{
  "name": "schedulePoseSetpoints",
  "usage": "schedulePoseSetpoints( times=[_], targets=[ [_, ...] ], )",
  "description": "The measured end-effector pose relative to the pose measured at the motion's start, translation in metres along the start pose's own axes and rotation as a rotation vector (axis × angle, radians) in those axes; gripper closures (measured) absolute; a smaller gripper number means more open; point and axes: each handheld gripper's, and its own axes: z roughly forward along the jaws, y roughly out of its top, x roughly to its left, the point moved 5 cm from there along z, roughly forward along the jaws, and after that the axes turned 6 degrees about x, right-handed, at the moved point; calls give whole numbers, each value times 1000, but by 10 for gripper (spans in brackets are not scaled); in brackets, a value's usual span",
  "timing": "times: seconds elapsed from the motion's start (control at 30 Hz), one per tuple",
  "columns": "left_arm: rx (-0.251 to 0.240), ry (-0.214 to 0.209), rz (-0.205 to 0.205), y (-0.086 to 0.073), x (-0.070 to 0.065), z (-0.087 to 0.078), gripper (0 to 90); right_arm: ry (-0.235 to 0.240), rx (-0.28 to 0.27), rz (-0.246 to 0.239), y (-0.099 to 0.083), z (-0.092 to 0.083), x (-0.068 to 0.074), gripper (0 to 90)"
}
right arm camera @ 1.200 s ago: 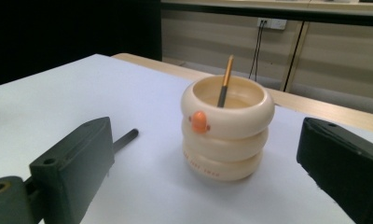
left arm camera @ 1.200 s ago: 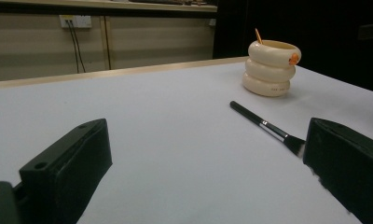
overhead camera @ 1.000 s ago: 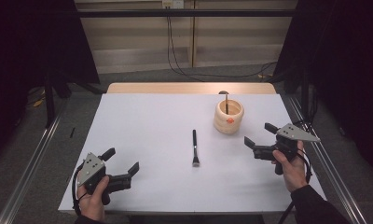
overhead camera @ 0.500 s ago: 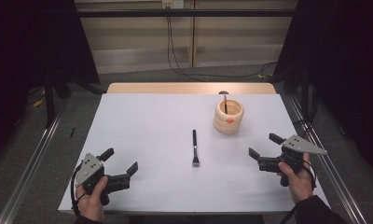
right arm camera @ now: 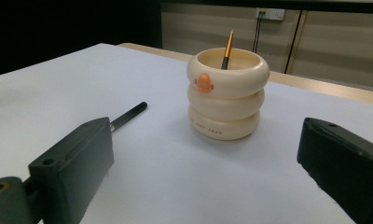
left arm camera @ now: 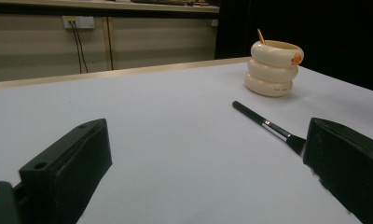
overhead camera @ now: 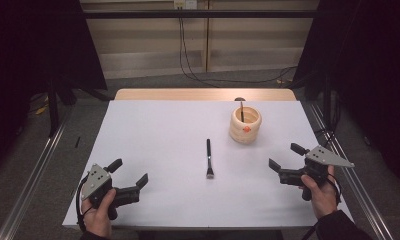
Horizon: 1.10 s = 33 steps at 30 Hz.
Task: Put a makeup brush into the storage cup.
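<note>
In the left gripper view the bristle end of the slim black makeup brush with a silver ferrule (left arm camera: 267, 125) slips behind the right-hand black jaw, so its tip is hidden there; in the right gripper view just its handle end (right arm camera: 128, 113) pokes out from behind the left-hand jaw. The second brush, a thin one with a golden-orange handle (right arm camera: 228, 49), stands inside the cream-coloured holder shaped like three stacked rings (right arm camera: 225, 95), and everything below the holder's rim is out of sight. Small lettering on the lowest ring is too fine to read.

From the high view, the black brush (overhead camera: 208, 158) lies flat near the middle of the white tabletop (overhead camera: 158, 135), handle pointing away from the person, bristles toward them. The holder (overhead camera: 245, 124) sits farther back and to the right, well apart from it.

The left gripper (overhead camera: 129, 179) is held near the front left corner, jaws spread with nothing between them. The right gripper (overhead camera: 285, 157) is held near the right edge, jaws likewise spread and holding nothing. Both are well clear of the brush, with bare tabletop between each gripper and it. The back of the tabletop ends in a strip of pale wood (overhead camera: 188, 94).
</note>
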Motion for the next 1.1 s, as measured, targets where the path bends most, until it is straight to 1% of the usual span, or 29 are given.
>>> schedulePoseSetpoints(
  times=[0.07,0.1,0.17,0.2,0.23,0.27,0.3,0.37,0.4,0.43,0.47,0.5,0.57,0.67,0.73,0.8,0.83,0.93,0.97,1.0,1.03,1.07,1.1],
  targets=[
    [-8,-11,-15,0,-1,1,8,-5,-2,-5,0,0,0,32],
    [-7,-15,-10,1,-1,2,8,-5,0,-8,0,0,0,32],
    [-3,-9,5,1,-2,1,7,-8,-1,-8,0,-1,0,32],
    [-2,-14,9,2,-3,1,7,-3,0,-8,-1,-2,1,32],
    [-4,-20,6,2,-4,1,7,-1,-1,-6,-1,-2,1,34],
    [-7,-14,8,3,-5,1,8,-4,-3,-10,-1,-2,0,34],
    [-6,-18,17,3,-5,0,6,-4,-1,-11,-1,-3,0,35],
    [-1,-10,14,3,-7,2,6,-7,-7,-11,-1,-3,0,34],
    [0,-20,13,4,-7,3,6,-1,-8,-15,-1,-3,0,34],
    [-5,-22,5,5,-8,4,8,0,-7,-16,-1,-4,0,35],
    [-4,-25,9,6,-9,5,15,-3,-14,-17,-1,-5,0,34],
    [-10,-25,6,8,-10,5,15,-2,-15,-11,-1,-6,0,34],
    [-19,-36,6,11,-12,6,16,0,-16,-16,-1,-6,0,35],
    [-25,-33,21,17,-12,9,15,4,-6,-20,-2,-5,1,38],
    [-31,-48,21,20,-12,10,19,15,-10,-23,-1,-4,3,38],
    [-29,-37,30,23,-11,9,19,23,-11,-25,-1,-5,3,35],
    [-30,-49,32,24,-11,10,20,21,-13,-24,-1,-5,3,34],
    [-33,-59,40,29,-14,13,19,16,-17,-22,0,-5,3,30],
    [-32,-60,36,30,-14,15,19,17,-19,-20,0,-5,3,29],
    [-32,-63,22,31,-15,17,19,16,-24,-22,0,-6,3,29],
    [-29,-57,31,32,-15,18,19,18,-25,-21,0,-6,3,28],
    [-31,-74,29,33,-17,21,19,17,-25,-21,0,-6,3,29],
    [-32,-76,17,34,-19,24,19,17,-26,-21,0,-5,3,29]
  ],
)
